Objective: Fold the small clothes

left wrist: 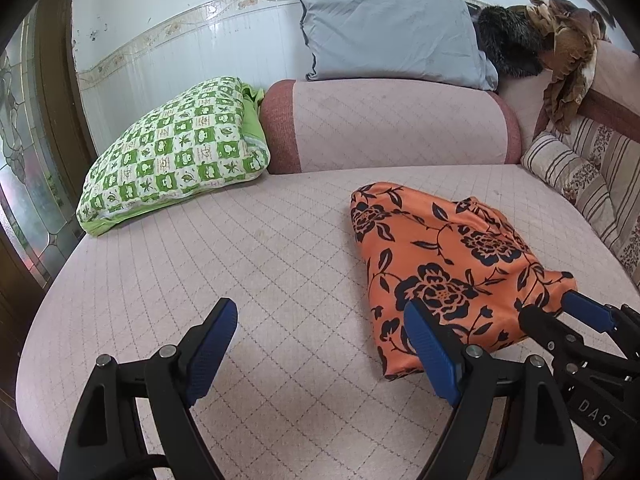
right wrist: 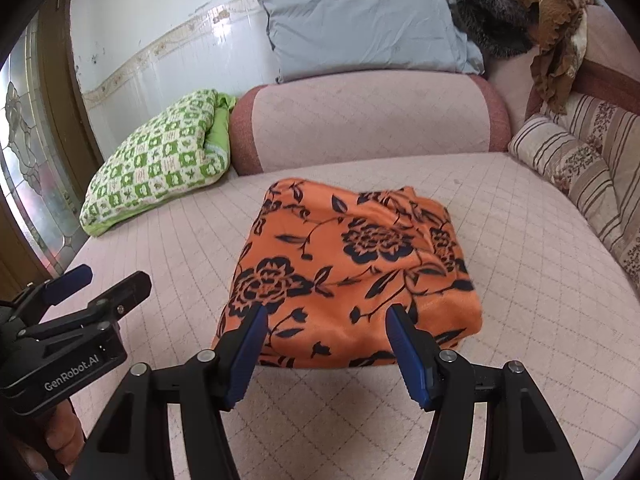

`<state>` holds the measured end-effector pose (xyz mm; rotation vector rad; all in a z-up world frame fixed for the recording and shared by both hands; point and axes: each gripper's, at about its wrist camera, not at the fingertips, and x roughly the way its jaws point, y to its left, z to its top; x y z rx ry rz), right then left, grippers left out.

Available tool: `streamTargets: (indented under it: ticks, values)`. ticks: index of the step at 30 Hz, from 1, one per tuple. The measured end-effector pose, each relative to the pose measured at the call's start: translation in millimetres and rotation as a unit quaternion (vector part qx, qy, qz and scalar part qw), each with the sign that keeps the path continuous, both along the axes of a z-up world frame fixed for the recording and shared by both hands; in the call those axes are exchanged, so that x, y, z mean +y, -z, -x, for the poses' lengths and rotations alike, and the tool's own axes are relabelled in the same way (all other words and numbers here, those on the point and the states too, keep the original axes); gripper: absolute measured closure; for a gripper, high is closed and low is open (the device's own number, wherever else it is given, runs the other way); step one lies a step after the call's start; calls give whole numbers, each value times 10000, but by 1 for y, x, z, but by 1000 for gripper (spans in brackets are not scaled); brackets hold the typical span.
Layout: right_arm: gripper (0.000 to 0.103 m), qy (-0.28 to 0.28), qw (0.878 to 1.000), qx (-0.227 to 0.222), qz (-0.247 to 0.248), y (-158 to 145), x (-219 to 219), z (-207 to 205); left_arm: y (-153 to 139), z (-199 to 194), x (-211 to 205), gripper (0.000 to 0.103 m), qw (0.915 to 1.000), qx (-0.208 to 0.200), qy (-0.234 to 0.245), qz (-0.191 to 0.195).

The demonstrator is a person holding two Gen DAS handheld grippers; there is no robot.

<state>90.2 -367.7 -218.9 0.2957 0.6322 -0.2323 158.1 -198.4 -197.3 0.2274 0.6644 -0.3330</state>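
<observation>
One orange floral garment (right wrist: 352,272) lies on the pink quilted sofa seat (left wrist: 280,264), already folded into a compact bundle, so the folding step looks almost complete. Both tools are released and hold nothing. The right gripper (right wrist: 326,350) stands just before the near edge of the garment with its jaws apart, the cloth showing between and beyond the blue pads but not pinched. The left gripper (left wrist: 320,344) is spread wide over the bare seat, to the left of the bundle. I judge that the next move is either a last fold or pressing flat, which needs a grip on the near edge.
</observation>
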Motion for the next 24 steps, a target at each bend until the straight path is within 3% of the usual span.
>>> streamTargets:
  ticks: [11, 16, 24]
  values:
    - [38, 54, 9999, 53, -80, 6, -7, 11, 9, 4, 2, 17, 9999, 135, 25, -8]
    - [28, 333, 9987, 28, -377, 12, -40, 15, 23, -9, -6, 17, 9992, 372, 143, -3]
    - [27, 658, 9911, 395, -1088, 38, -103, -4, 51, -49, -24, 17, 9878, 1362, 669, 359]
